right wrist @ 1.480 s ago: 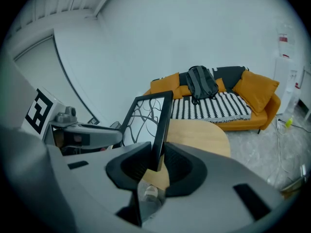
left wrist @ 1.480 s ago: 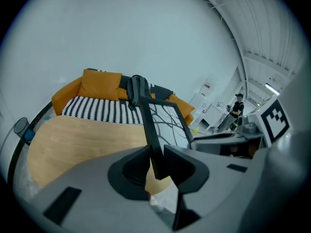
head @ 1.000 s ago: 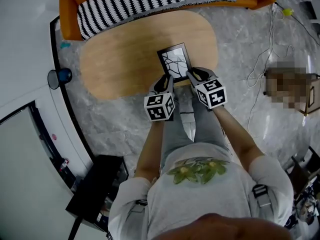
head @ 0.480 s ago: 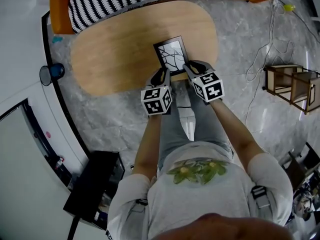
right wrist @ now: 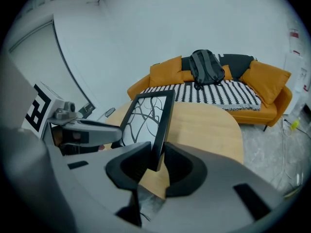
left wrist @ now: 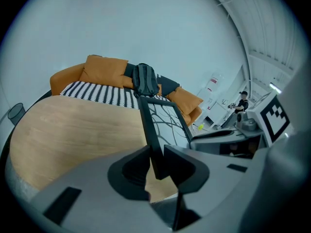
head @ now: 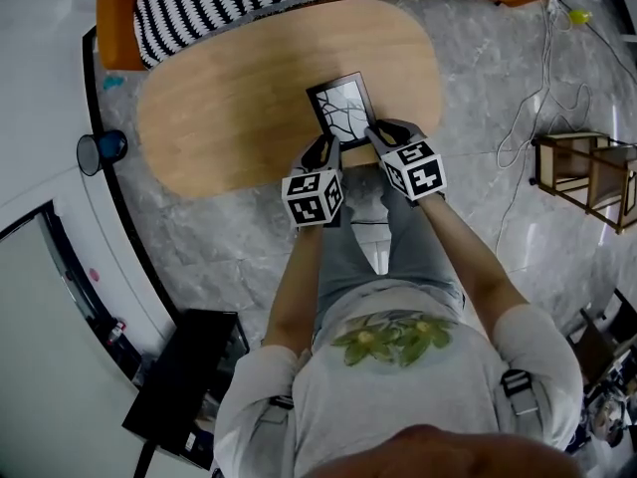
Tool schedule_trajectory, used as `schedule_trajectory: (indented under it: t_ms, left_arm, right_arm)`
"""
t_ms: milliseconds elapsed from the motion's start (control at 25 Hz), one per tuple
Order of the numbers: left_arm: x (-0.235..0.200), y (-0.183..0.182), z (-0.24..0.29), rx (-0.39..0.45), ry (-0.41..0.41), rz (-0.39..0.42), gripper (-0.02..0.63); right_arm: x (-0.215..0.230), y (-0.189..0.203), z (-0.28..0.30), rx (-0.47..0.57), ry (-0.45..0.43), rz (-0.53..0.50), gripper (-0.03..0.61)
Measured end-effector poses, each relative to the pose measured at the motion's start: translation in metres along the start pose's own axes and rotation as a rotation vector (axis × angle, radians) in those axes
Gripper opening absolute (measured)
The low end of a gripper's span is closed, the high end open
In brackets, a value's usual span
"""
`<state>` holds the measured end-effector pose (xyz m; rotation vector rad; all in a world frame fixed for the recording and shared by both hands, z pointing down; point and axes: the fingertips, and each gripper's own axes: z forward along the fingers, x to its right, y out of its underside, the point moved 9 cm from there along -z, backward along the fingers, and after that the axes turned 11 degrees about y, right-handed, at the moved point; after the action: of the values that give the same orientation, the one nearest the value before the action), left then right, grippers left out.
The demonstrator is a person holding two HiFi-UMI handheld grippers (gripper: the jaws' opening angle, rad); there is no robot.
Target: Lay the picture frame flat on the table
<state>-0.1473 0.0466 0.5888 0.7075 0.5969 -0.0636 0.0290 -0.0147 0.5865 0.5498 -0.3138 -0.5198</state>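
The left gripper (head: 325, 153) and right gripper (head: 384, 137) are each pinching a side edge of the black picture frame (head: 342, 108) over the wooden table (head: 239, 108).

The picture frame (head: 343, 110) is a slim black rectangle around a white print of bare dark branches. It is tilted with its face turned up and towards the person, over the near edge of the oval wooden table (head: 229, 108). Its left side bar is pinched in the left gripper (head: 326, 147) and its right side bar in the right gripper (head: 381, 137), both near the bottom corners
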Motion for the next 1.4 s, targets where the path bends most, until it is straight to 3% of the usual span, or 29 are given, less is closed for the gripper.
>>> schedule_trajectory:
  t_ms: [920,1400]
  left_arm:
    - [-0.060,0.048,0.063,-0.095,-0.025,0.008,0.100]
    - [-0.088,0.069,0.085,-0.125,-0.066,-0.069,0.097]
  right_arm:
    - [0.009,0.050,0.088,-0.057,0.018,0.031,0.094]
    - [0.008,0.065,0.126,-0.119,0.017,0.026,0.092]
